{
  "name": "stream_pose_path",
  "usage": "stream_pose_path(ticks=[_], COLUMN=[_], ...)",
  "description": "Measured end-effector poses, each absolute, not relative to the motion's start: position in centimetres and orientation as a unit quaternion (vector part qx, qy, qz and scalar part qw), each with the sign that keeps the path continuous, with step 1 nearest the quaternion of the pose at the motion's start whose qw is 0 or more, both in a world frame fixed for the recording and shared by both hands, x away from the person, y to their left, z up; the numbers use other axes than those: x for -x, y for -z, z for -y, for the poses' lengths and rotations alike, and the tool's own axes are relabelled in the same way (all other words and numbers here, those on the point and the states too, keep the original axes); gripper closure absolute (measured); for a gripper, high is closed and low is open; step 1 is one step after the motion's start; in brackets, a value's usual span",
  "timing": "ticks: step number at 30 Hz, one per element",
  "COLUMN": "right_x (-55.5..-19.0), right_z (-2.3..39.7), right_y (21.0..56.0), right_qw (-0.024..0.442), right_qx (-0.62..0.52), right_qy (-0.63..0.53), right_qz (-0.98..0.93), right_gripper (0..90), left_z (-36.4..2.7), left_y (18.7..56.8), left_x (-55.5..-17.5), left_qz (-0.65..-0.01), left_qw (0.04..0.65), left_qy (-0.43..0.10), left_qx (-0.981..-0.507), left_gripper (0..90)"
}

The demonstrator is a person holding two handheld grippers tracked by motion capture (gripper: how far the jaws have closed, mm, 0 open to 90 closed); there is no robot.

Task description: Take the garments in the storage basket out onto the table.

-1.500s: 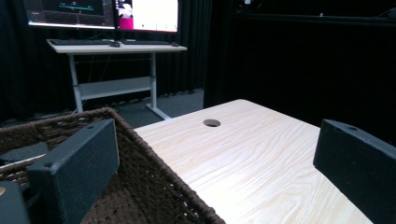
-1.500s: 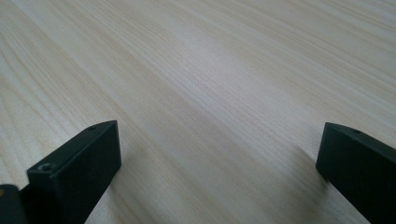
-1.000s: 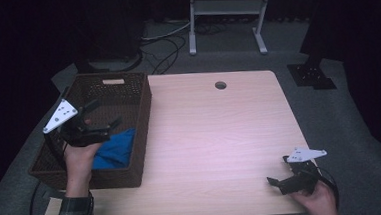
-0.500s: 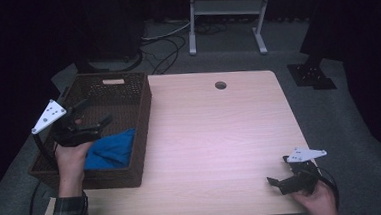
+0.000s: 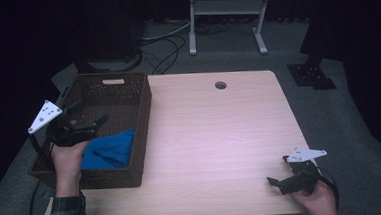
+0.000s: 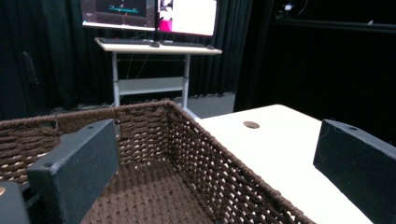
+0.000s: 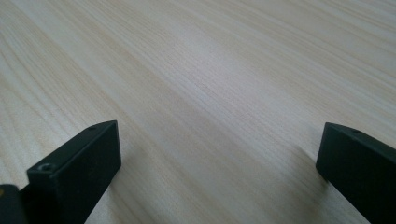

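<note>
A brown wicker basket (image 5: 144, 109) stands on the left part of the light wooden table (image 5: 215, 136), with a blue cloth (image 5: 108, 150) lying in its near end. My left gripper (image 5: 91, 112) hovers open over the basket's left side, nothing between its jaws. In the left gripper view, the left gripper (image 6: 217, 135) spans wide above the basket's inner wall (image 6: 187, 140). My right gripper (image 5: 278, 170) rests open near the table's front right corner. In the right gripper view, the right gripper (image 7: 219, 135) holds nothing, and bare wood lies between its jaws.
A round cable hole (image 5: 220, 85) sits near the table's far edge. Beyond the table are a white-legged stand (image 5: 225, 7) and floor cables (image 5: 167, 46). A desk with lit monitors (image 6: 149, 11) stands behind the basket in the left gripper view.
My left gripper has shifted a little to the left over the basket, staying open. The right gripper has not moved.
</note>
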State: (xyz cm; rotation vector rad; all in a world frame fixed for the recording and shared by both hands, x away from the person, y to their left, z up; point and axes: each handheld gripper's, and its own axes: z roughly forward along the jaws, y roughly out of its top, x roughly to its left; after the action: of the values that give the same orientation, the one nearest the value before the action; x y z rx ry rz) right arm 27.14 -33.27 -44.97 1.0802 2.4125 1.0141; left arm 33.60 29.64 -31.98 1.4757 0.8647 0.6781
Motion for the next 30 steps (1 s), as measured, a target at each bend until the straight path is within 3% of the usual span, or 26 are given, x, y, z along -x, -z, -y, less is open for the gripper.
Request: stream_pose_path(ticks=[30], right_x=[-27.13], right_z=[33.26], right_y=[44.97], right_qw=[0.155], right_qx=[-0.377], right_qy=[-0.354], right_qz=[-0.842], right_gripper=[0.0], left_z=[-29.79], left_y=[32.19], left_x=[-33.90], left_qz=[-0.422], left_qw=[0.558], left_qy=[-0.290], left_qx=[-0.653], left_gripper=[0.0])
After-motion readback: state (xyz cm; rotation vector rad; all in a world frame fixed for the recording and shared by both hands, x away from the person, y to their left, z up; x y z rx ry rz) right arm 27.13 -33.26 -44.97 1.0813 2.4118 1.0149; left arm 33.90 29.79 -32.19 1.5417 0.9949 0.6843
